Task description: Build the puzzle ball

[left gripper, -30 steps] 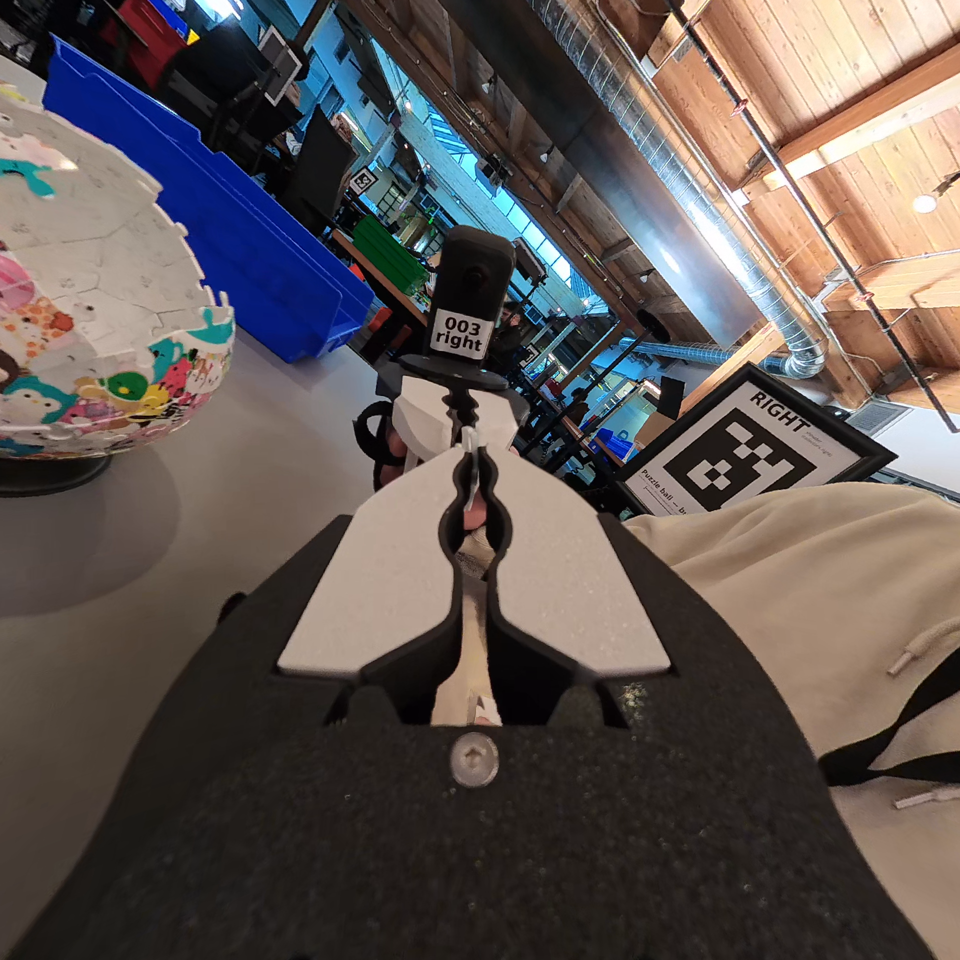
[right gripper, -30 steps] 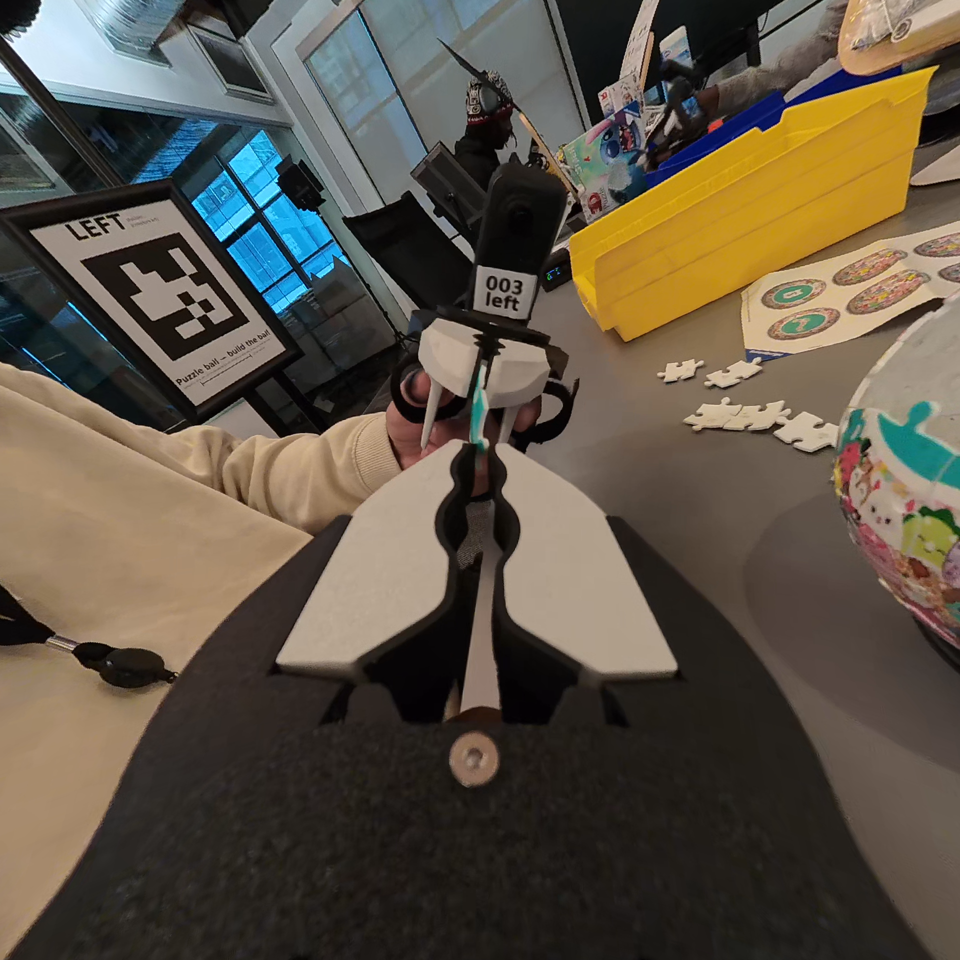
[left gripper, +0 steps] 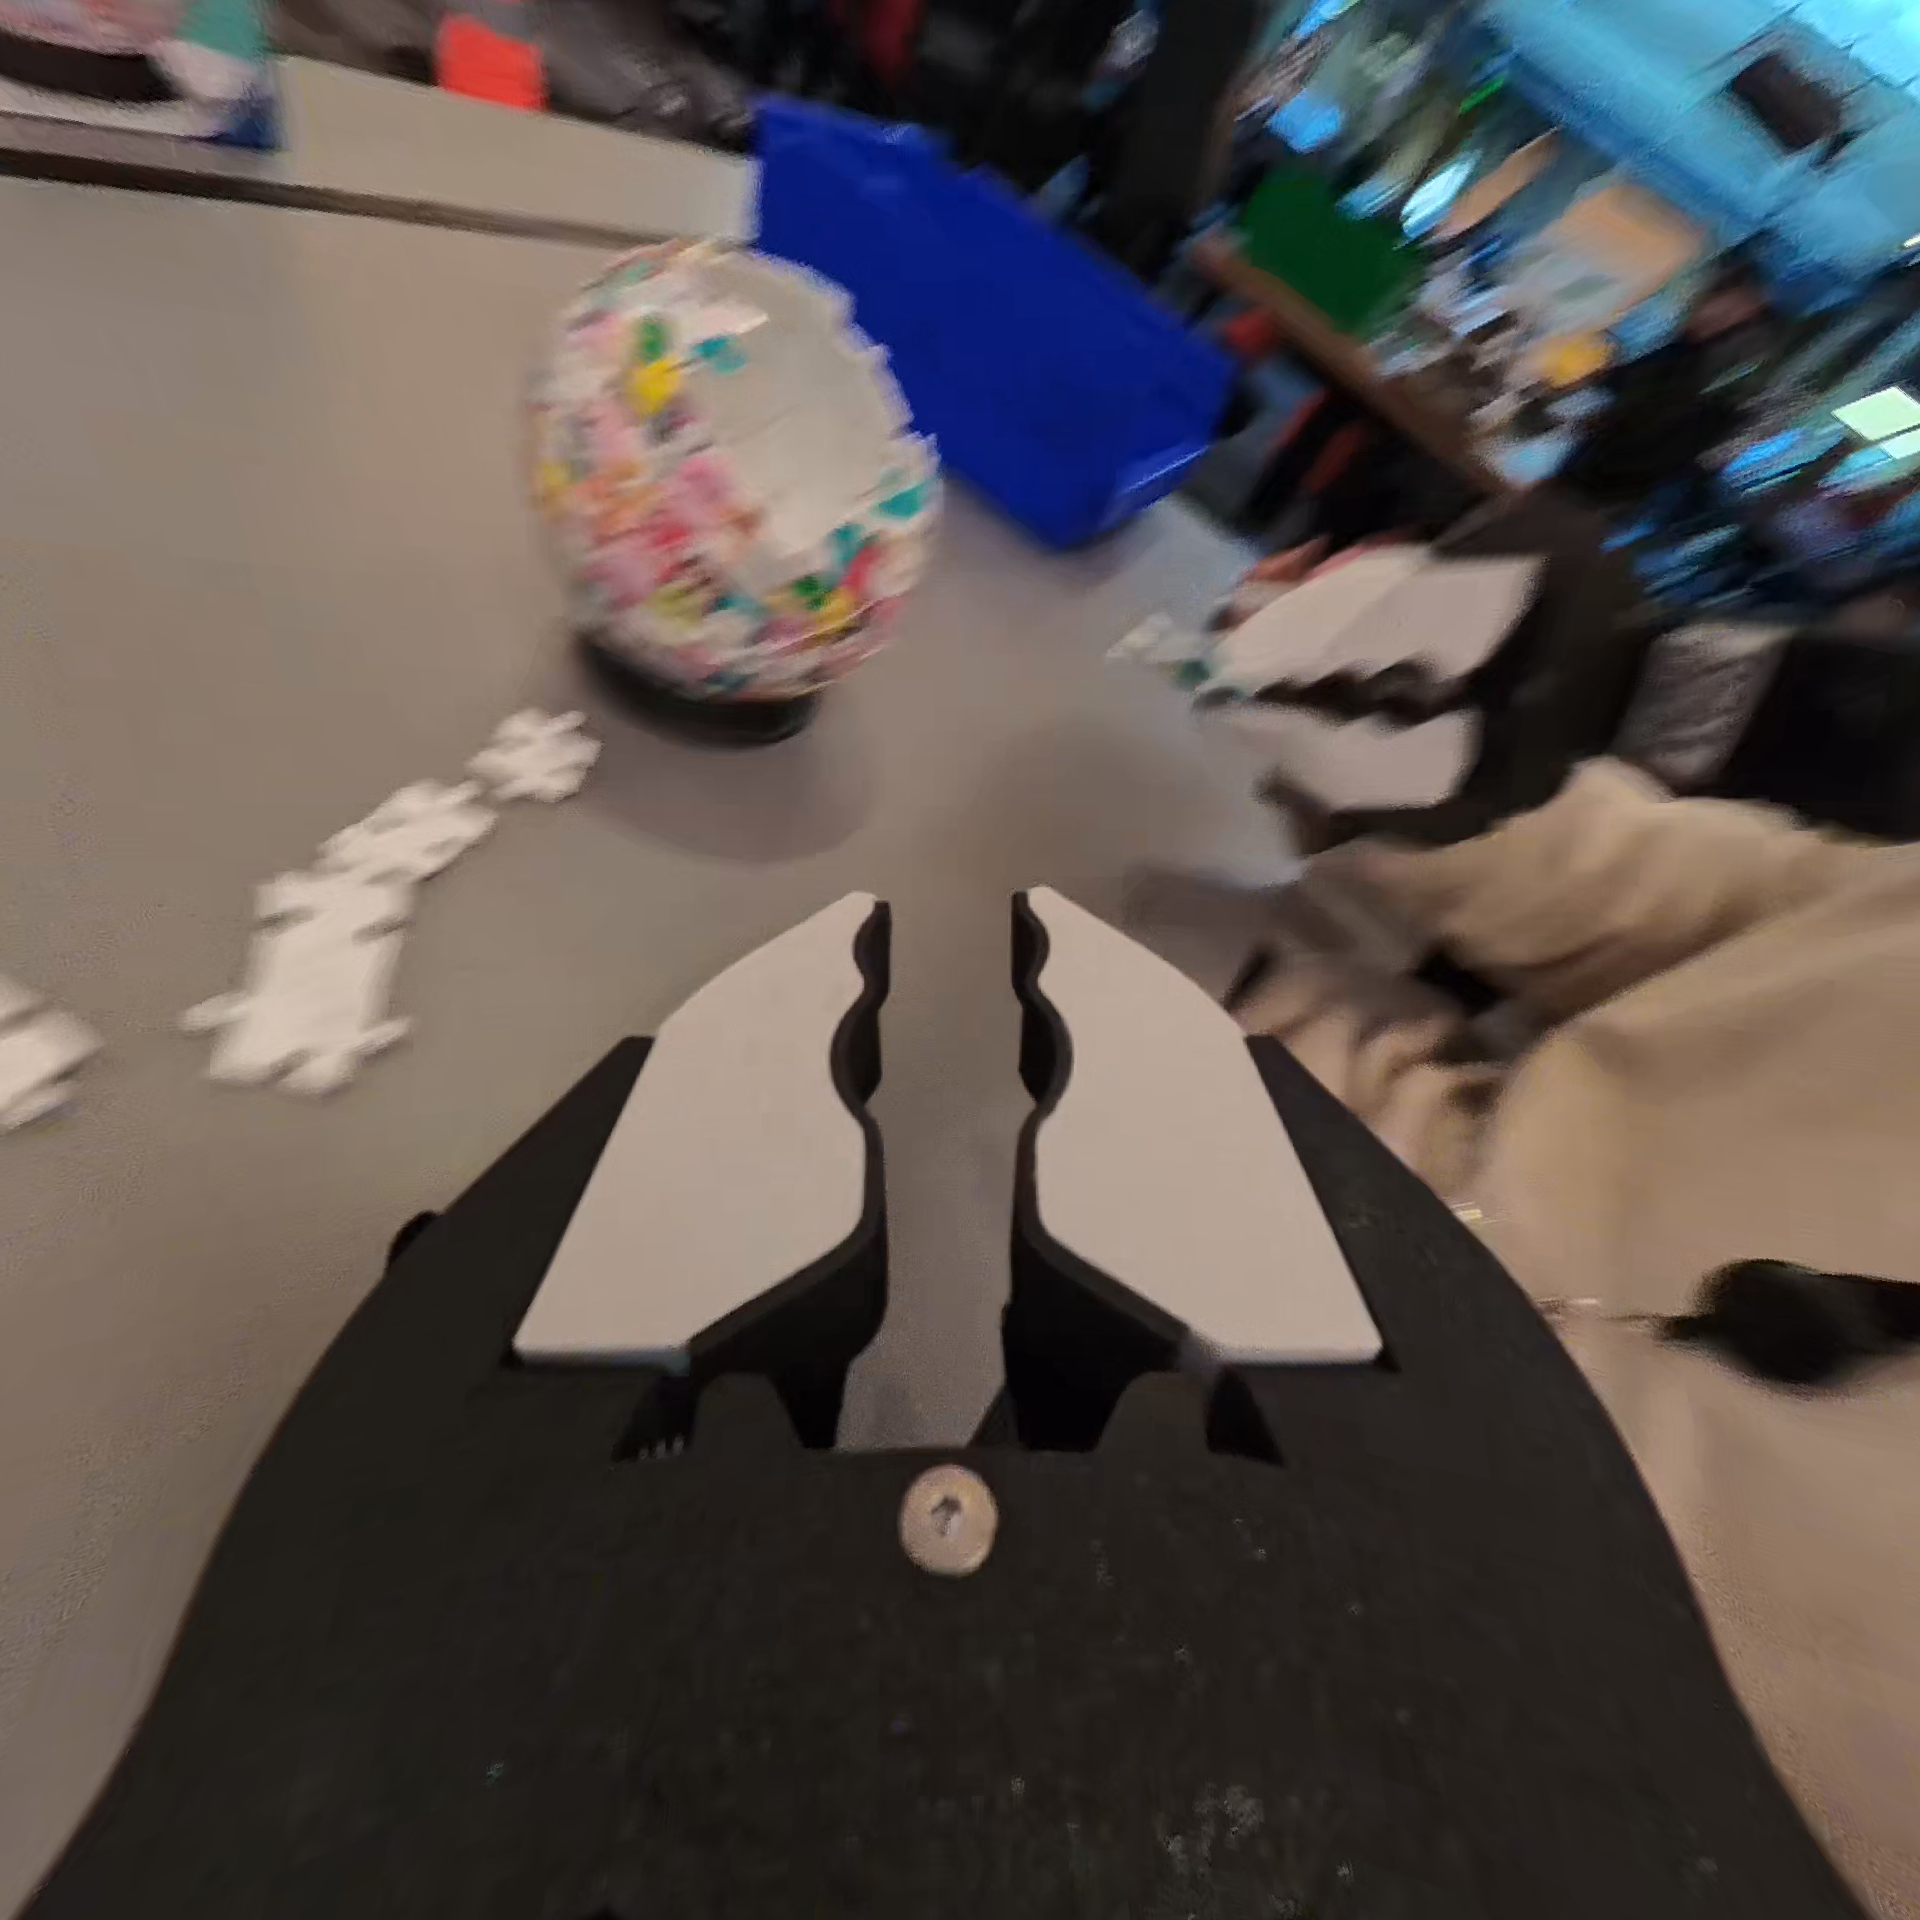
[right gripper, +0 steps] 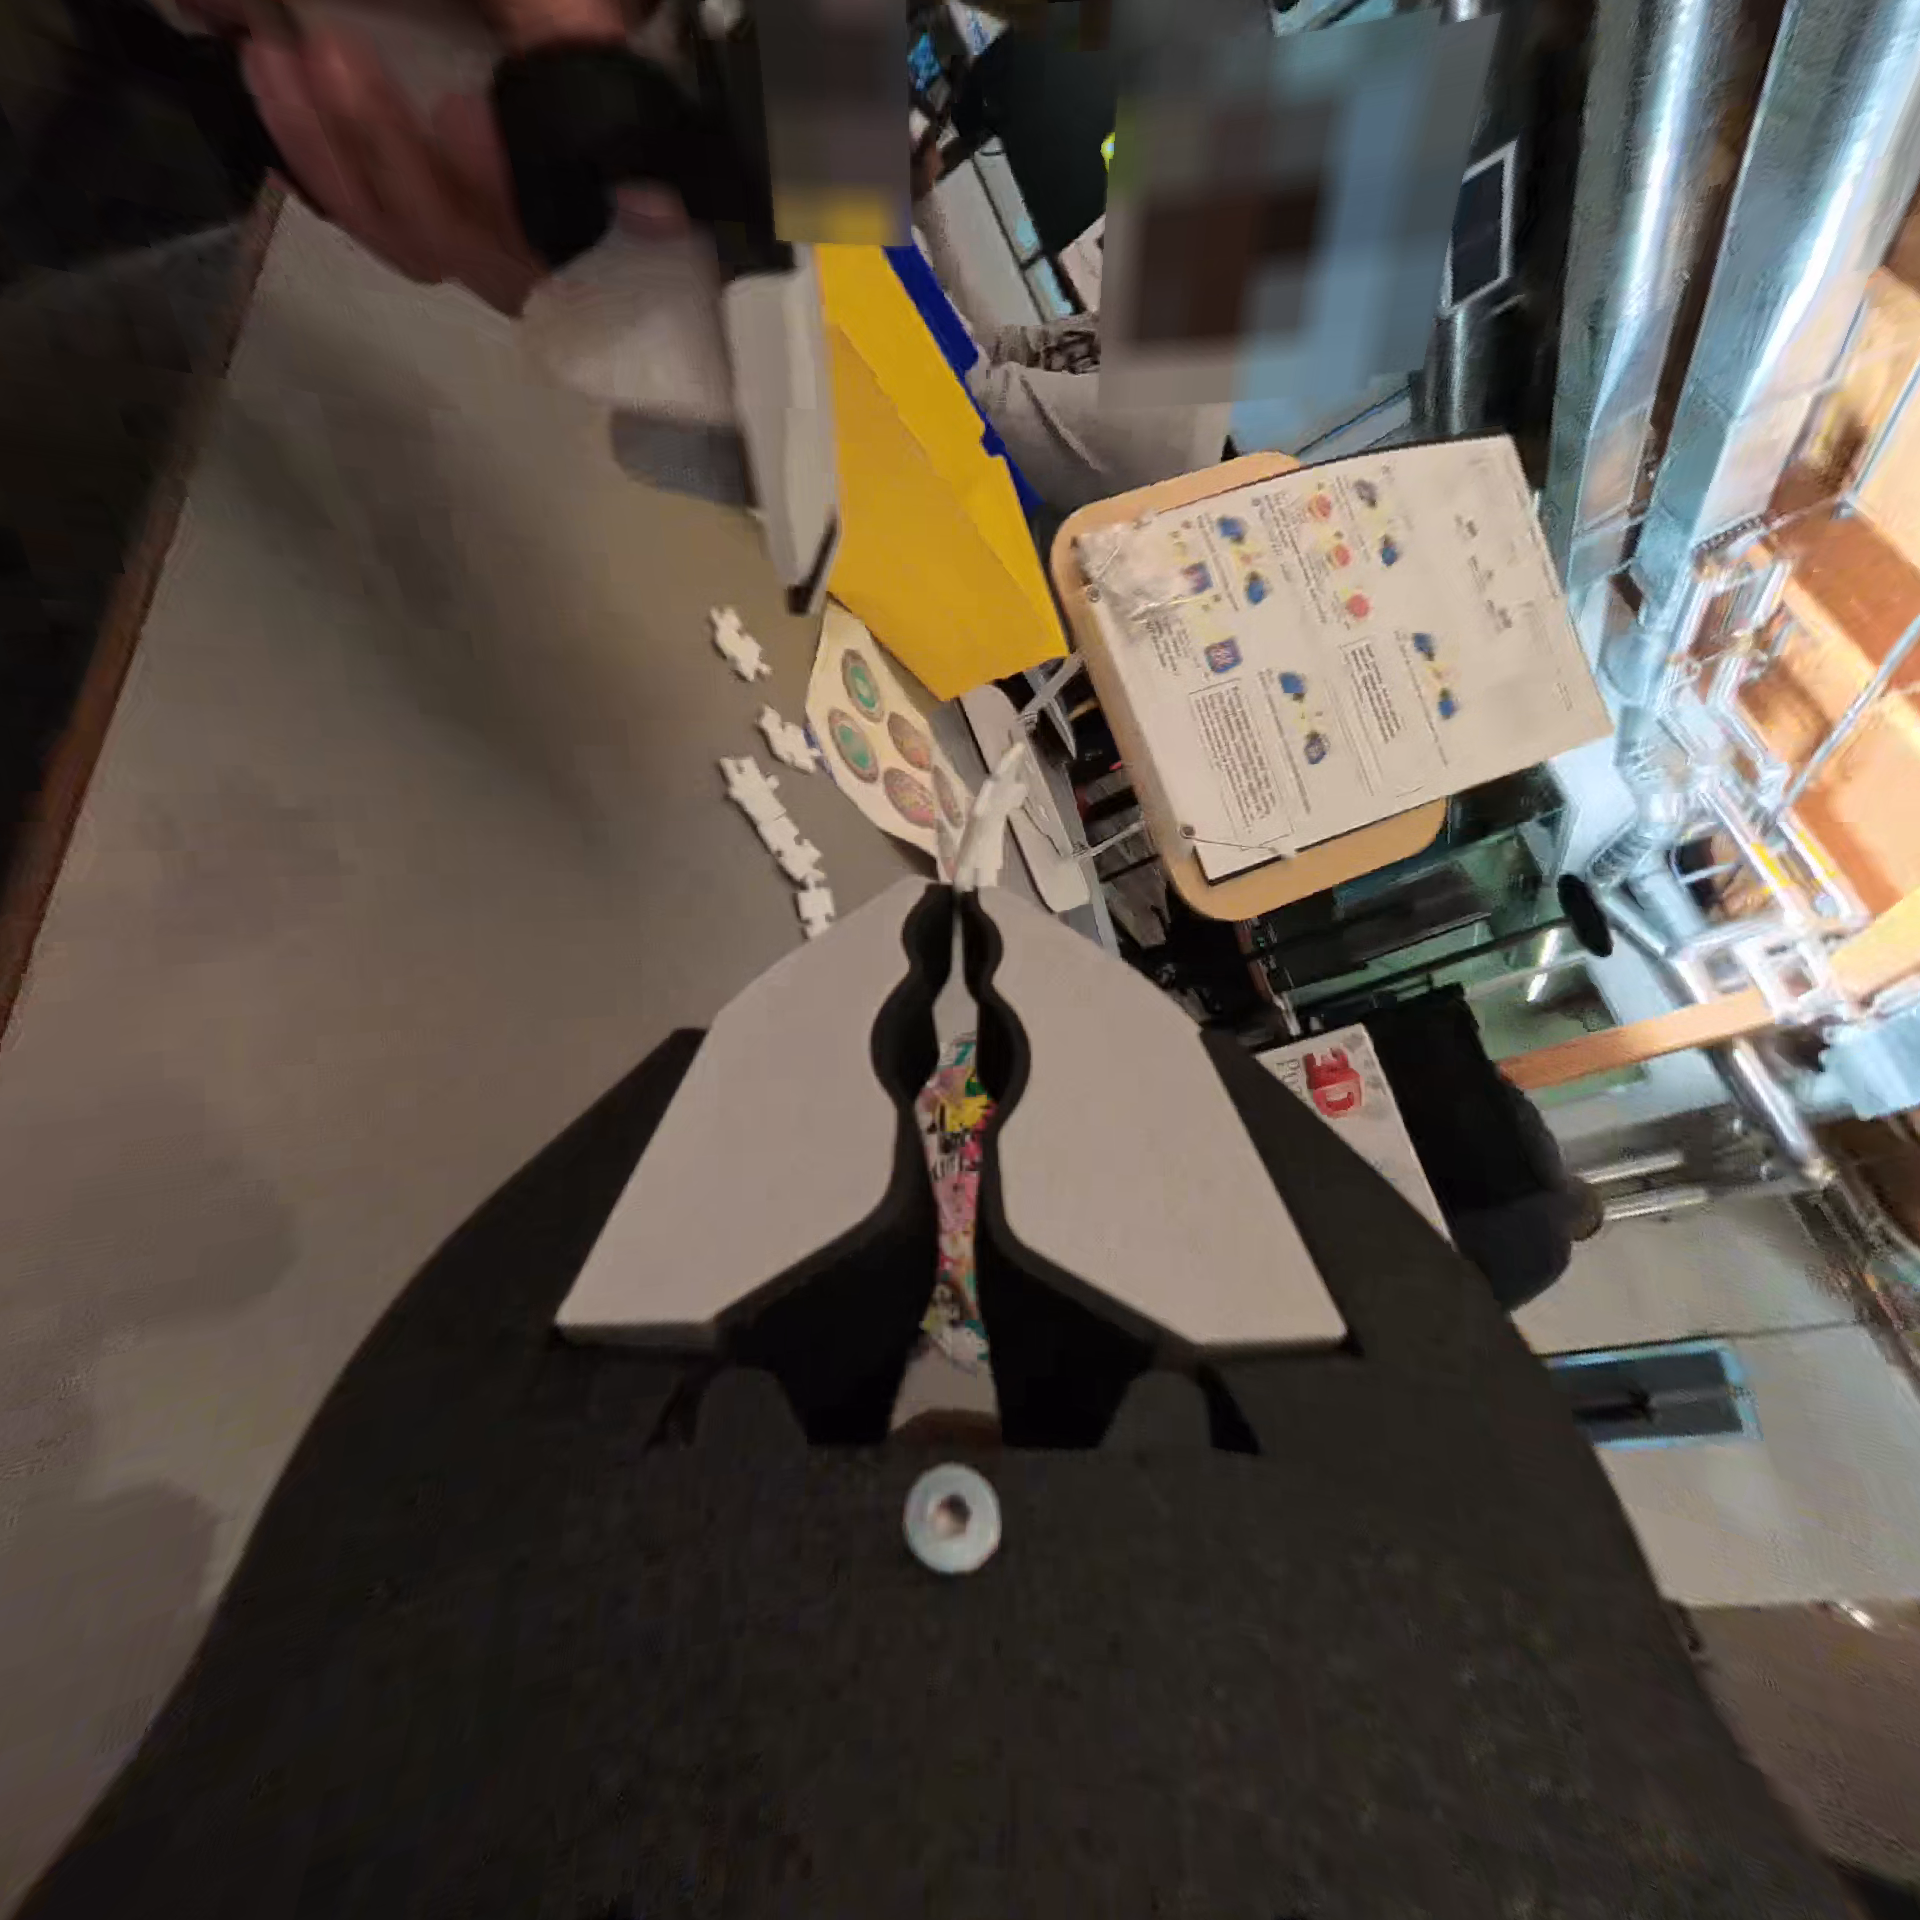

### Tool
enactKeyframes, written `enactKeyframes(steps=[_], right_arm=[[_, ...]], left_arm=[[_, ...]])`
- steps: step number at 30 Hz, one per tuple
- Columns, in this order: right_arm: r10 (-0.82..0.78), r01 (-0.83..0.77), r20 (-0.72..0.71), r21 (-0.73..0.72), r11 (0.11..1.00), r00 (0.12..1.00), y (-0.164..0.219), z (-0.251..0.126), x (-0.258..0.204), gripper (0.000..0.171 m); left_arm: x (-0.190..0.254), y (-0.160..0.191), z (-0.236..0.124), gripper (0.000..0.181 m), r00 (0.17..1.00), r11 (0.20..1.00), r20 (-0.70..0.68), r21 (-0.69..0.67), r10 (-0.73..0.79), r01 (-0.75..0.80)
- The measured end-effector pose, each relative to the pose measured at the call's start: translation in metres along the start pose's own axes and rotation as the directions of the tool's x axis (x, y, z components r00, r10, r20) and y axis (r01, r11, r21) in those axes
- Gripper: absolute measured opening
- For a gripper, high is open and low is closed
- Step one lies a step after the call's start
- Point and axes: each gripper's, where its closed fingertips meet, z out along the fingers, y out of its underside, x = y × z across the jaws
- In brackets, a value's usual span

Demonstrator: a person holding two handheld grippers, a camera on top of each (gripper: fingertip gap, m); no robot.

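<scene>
The partly built puzzle ball [left gripper: 727, 499], colourful with white patches, sits on a black stand on the grey table [left gripper: 208, 520]. My left gripper [left gripper: 951, 904] is open and empty, a little in front of the ball. My right gripper [right gripper: 961, 904] is shut on a white puzzle piece [right gripper: 977, 831] that sticks out past its tips. The right gripper with the piece also shows in the left wrist view [left gripper: 1351, 665], to the right of the ball. In the right wrist view the ball [right gripper: 956, 1164] shows only through the gap between the fingers.
Loose white pieces [left gripper: 332, 935] lie left of the ball; they also show in the right wrist view [right gripper: 774, 800]. A blue bin [left gripper: 987, 343] stands behind the ball. A yellow bin [right gripper: 925, 520], a sheet of round pictures [right gripper: 883, 748] and an instruction sheet on a board [right gripper: 1330, 665] lie beyond.
My left gripper has opened and let go of the piece; the right gripper keeps it. Both grippers have swung from facing each other toward the table and ball.
</scene>
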Motion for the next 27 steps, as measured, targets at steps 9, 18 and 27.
enactKeyframes(steps=[9, 18, 27], right_arm=[[0.144, -0.169, 0.175, 0.134, 0.977, 0.974, -0.006, 0.007, -0.013, 0.002], [0.616, -0.664, 0.339, 0.039, 0.746, 0.711, 0.052, -0.027, 0.024, 0.002], [0.804, -0.922, 0.523, -0.082, 0.377, 0.282, 0.101, -0.045, 0.077, 0.002]], left_arm=[[0.048, -0.028, 0.056, 0.056, 0.843, 0.959, -0.476, 0.003, -0.248, 0.284], [-0.028, -0.006, 0.038, 0.049, 0.985, 0.994, -0.132, -0.007, -0.111, 0.111], [-0.099, -0.068, 0.019, 0.045, 0.991, 0.956, 0.11, 0.291, -0.075, 0.04]])
